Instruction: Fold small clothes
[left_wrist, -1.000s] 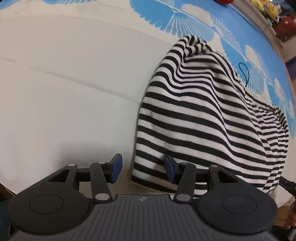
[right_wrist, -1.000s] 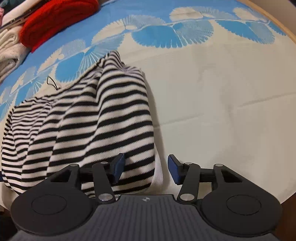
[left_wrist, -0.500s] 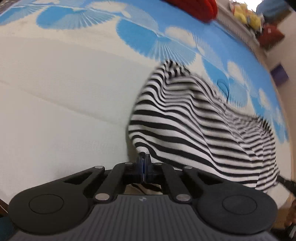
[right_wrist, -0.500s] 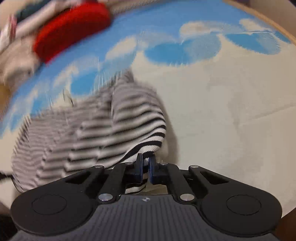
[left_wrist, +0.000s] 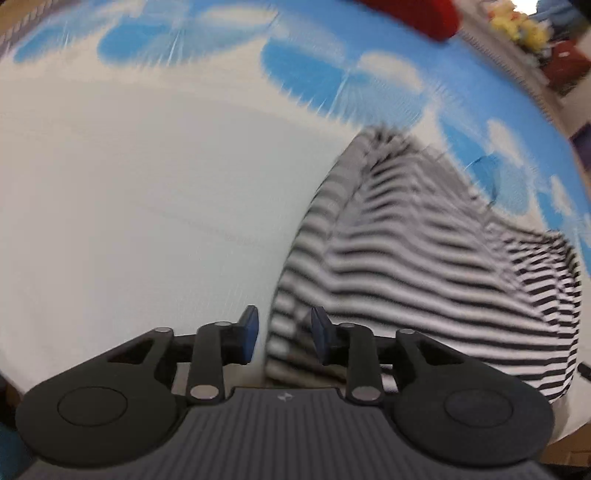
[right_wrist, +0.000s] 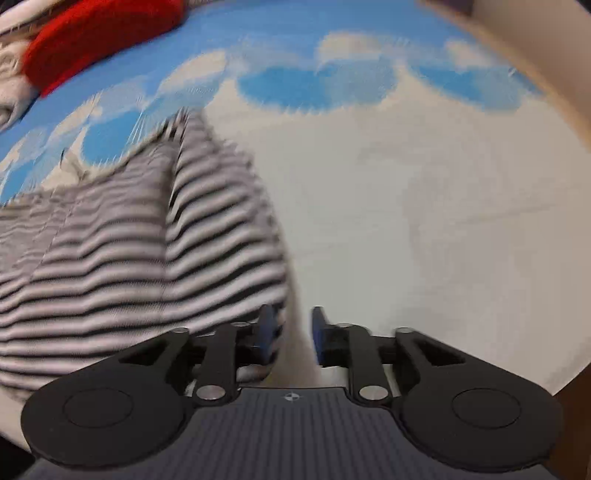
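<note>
Both of my claws are released, blue pads apart, with nothing pinched between them. My left claw hangs low at the near left corner of the black-and-white striped garment: its right pad lies over the stripes, while its left pad is off the garment's near left edge, over the bedspread. My right claw sits at the garment's near right corner, its left pad over the stripes and its right pad just off the garment's right edge, above the cream cloth. The garment lies bunched on the bedspread, its far end reaching the blue fan print. Beyond the garment's far end sits a red knitted piece. Both views are smeared, so finer folds are unreadable.
</note>
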